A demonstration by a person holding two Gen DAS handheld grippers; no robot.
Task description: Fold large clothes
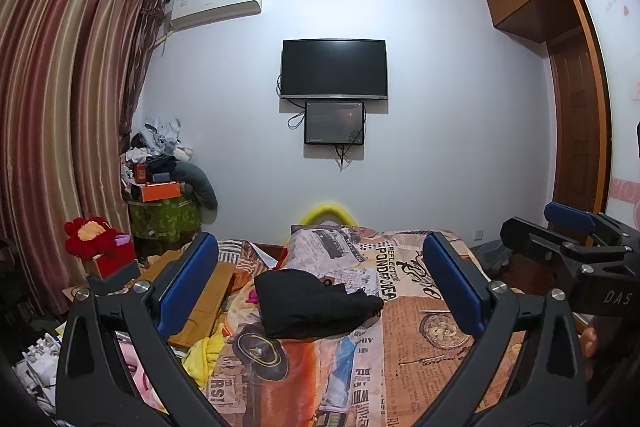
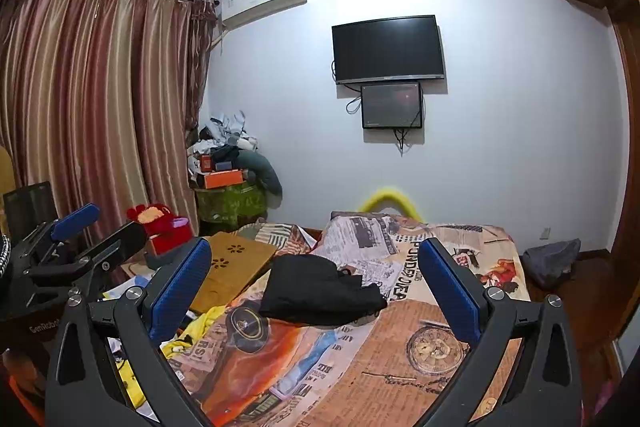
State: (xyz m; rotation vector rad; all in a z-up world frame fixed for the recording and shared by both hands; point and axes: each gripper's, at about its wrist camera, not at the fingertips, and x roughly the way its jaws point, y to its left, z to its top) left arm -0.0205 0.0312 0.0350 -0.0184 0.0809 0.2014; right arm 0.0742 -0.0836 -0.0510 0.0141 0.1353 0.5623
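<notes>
A black garment (image 1: 312, 303) lies bunched in a rough fold in the middle of the bed (image 1: 420, 339), on a newspaper-print cover. It also shows in the right wrist view (image 2: 316, 291). My left gripper (image 1: 320, 279) is open and empty, held above the near part of the bed, short of the garment. My right gripper (image 2: 316, 279) is open and empty too, at a similar distance. The right gripper shows at the right edge of the left wrist view (image 1: 560, 227), and the left gripper shows at the left edge of the right wrist view (image 2: 92, 227).
A yellow cloth (image 1: 204, 351) and a wooden lap tray (image 2: 232, 267) lie at the bed's left side. A red plush toy (image 1: 92, 239) and a cluttered pile (image 1: 164, 187) stand by the curtain. A TV (image 1: 334, 69) hangs on the far wall. A dark bag (image 2: 552, 259) sits right of the bed.
</notes>
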